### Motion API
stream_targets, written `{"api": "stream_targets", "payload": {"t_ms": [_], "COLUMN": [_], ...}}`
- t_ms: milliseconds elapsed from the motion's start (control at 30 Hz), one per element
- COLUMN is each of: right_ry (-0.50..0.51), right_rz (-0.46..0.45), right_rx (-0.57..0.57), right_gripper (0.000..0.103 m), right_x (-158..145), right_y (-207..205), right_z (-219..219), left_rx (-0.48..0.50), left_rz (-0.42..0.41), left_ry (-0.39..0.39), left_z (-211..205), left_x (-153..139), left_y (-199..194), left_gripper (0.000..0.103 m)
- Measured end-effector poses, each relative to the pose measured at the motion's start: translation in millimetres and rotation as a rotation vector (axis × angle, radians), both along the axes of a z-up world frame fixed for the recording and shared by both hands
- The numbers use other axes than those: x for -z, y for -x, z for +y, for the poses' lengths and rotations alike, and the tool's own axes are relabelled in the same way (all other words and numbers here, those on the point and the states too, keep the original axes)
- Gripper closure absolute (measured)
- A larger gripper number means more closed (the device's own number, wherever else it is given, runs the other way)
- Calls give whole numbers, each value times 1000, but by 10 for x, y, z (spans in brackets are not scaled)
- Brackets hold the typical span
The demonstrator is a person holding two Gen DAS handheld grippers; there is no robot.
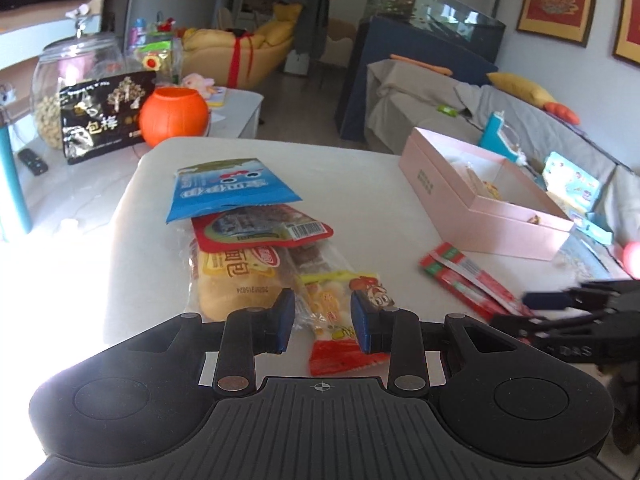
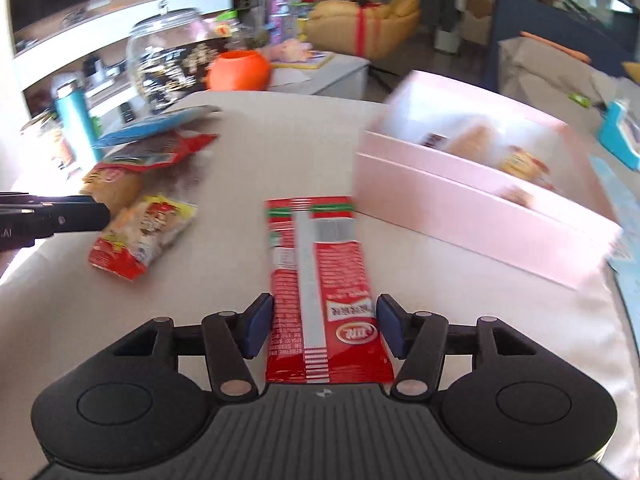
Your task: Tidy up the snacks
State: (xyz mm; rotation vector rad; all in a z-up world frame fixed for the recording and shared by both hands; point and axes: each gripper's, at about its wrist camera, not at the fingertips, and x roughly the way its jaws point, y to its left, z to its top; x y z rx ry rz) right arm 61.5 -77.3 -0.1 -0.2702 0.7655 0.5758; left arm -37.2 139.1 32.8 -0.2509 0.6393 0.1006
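A row of snack packs lies on the white table [image 1: 360, 184]: a blue pack [image 1: 230, 188], a red pack [image 1: 260, 228], a bread pack [image 1: 236, 280] and a small yellow-red candy pack [image 1: 340, 320]. My left gripper [image 1: 323, 322] is open, its fingers on either side of the candy pack. My right gripper [image 2: 324, 330] is open around the near end of a long red sachet [image 2: 320, 280], which lies flat on the table. An open pink box [image 2: 480, 184] with a few snacks inside stands to the right. The candy pack also shows in the right wrist view [image 2: 144, 236].
An orange pumpkin-shaped pot [image 1: 174, 117], a black bag [image 1: 104, 116] and a glass jar [image 1: 72, 80] stand on a side table at far left. A grey sofa [image 1: 520, 120] with blue boxes lies beyond the pink box [image 1: 480, 196]. The left gripper's fingertip [image 2: 92, 214] shows at left.
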Motion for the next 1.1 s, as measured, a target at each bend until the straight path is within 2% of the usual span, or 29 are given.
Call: {"api": "stream_targets", "payload": {"t_ms": [67,167,333,400,567,667,700,800,967,1100], "right_ry": [-23,-25,-62,-65,-102,-111,-113,-113,-104,-107], "right_rz": [3,-31,-63,-72,-46,-44,-43,-44,-47,-46], "right_rx": [35,74,93,93,72,72,74,78,78,78], "right_gripper": [46,45,37,36,27,26,26,26,25,24], "right_x": [11,51,136,146,145,143,142,139,148,149], "right_y": [-7,4,18,35,11,10,10,16,28,30], "right_z": [-170,-318,-360,-361,-400,-398,-401,-396,-377,-376], "left_rx": [-22,-38,2,43,199,262,263,225,138,113], "left_rz": [9,41,52,49,47,55,56,63,83,116], "left_ry": [-7,-62,-140,-145,-137,-142,-167,-214,-249,-245], "left_z": [-24,-119,-296,-354,-529,-609,-630,-601,-454,-368], "left_x": [7,45,99,102,104,97,90,65,50,84], "left_y": [-90,-234,-377,-428,-478,-432,-417,-364,-308,-301], "left_gripper": [69,69,64,64,64,63,59,60,61,63]}}
